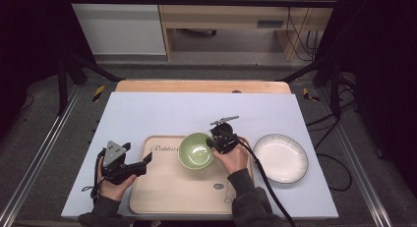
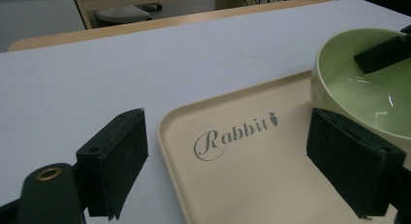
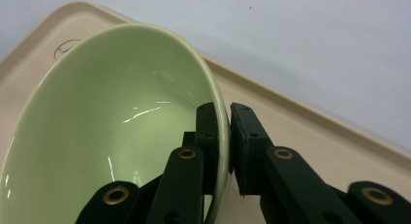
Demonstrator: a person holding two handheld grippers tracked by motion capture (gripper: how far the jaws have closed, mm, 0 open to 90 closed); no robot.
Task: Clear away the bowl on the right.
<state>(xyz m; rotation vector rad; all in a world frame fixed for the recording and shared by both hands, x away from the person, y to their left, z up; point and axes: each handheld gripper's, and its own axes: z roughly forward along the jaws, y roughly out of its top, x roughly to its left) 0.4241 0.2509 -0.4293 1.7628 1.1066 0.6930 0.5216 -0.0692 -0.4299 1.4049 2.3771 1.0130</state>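
Pale blue sheeting covers my table (image 1: pixel 162 111). On it, my right gripper (image 3: pixel 228 132) pinches the right rim of the glossy round green ceramic bowl (image 1: pixel 195 150), one jaw inside; its base is out of frame. My left gripper (image 2: pixel 225 156) gapes at the matte beige rectangular plastic tray's (image 1: pixel 167 187) left edge. Right: ribbed white plate (image 1: pixel 280 158).

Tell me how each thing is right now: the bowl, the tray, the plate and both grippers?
Green bowl: empty, on the tray, rim pinched.
Tray: flat on the table.
White plate: empty, beside the tray.
Right gripper: shut on the bowl's rim.
Left gripper: open, at the tray's left corner.
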